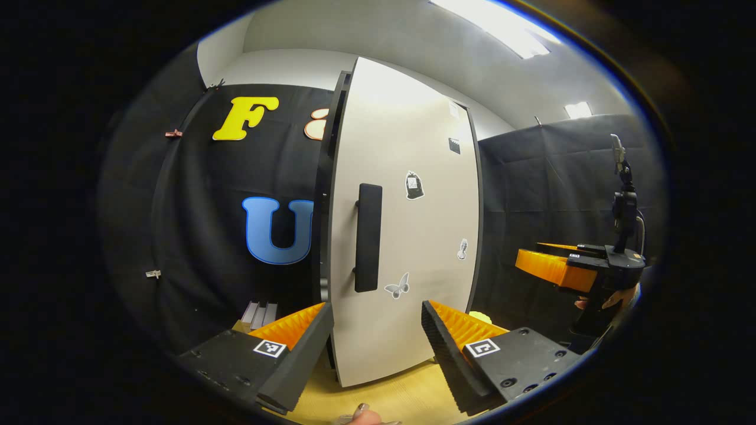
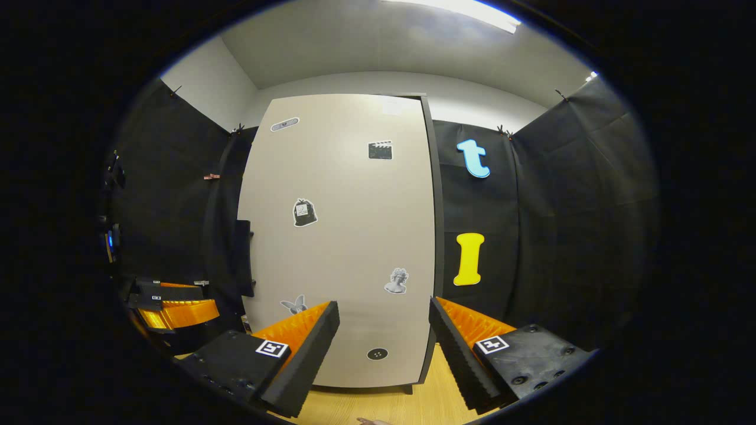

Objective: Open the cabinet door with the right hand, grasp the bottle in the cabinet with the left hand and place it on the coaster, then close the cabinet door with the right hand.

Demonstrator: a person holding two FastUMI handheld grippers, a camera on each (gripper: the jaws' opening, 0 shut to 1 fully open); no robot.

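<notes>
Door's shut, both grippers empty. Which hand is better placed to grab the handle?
Left, probably: the left gripper is open and faces the handle head-on. The right gripper faces the door, handle off to its side. The task assigns the right.

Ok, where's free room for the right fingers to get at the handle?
The handle runs down the cabinet door's left edge, with a gap behind it and bare door face beside it up to the stickers. The left gripper sits open right in front of it, so it's crowded there. The right gripper, open, faces the door's plain middle.
</notes>
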